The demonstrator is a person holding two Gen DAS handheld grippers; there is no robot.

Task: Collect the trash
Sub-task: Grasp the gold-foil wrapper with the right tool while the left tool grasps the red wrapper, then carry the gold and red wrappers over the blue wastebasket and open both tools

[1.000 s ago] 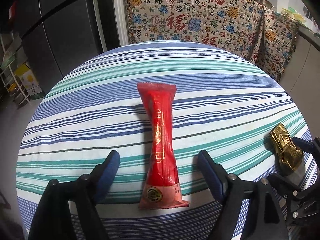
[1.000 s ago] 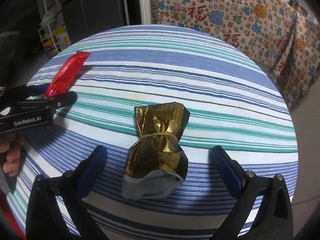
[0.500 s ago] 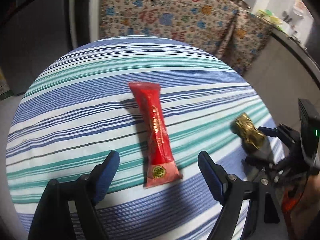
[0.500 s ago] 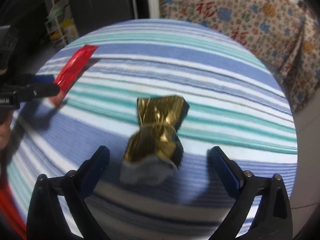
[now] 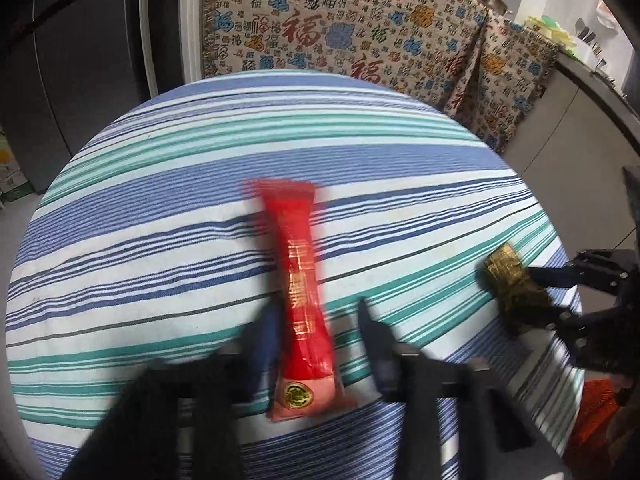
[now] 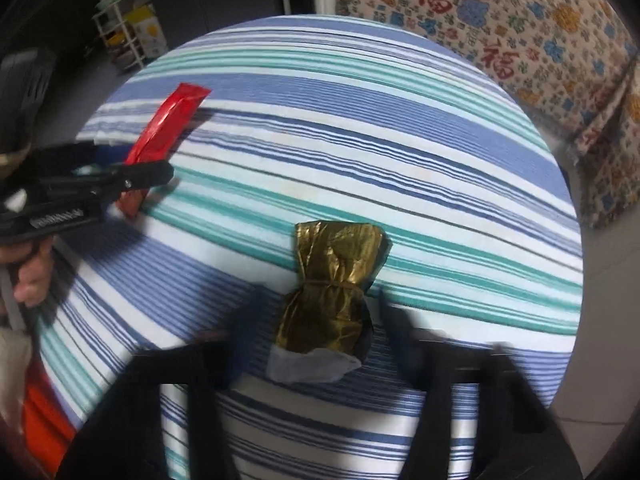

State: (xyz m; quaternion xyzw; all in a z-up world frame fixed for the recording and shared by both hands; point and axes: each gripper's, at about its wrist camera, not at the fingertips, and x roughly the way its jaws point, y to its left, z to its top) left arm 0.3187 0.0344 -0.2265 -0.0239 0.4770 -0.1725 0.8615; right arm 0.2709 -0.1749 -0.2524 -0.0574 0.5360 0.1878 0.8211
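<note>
1. The left wrist view looks straight down the red wrapper point(image 5: 306, 300), a long packet lying on the striped tablecloth point(image 5: 160, 208). The left gripper point(image 5: 316, 328) has its jaws closing, one blurred finger on each side of the packet's lower half; whether the pads already press it I cannot tell.
2. The right wrist view shows that same gripper from the side – the red wrapper point(image 6: 164, 136) lies tilted, its near end hidden behind the black tongs, with a hand point(image 6: 30, 276) on the handle.
3. The right gripper point(image 6: 320, 320) is closing too, around the gold foil wrapper point(image 6: 332, 288), which is cinched at its waist with a grey torn flap at the near end; a narrow gap shows on each side.
4. From the left wrist view the gold foil wrapper point(image 5: 514, 292) sits at the table's right edge.
5. The table is round. Behind it hangs a patterned cloth point(image 5: 360, 32), beside a dark refrigerator point(image 5: 80, 60).
6. The cloth repeats the character 福 – the packet's gold lettering is too blurred to read.
</note>
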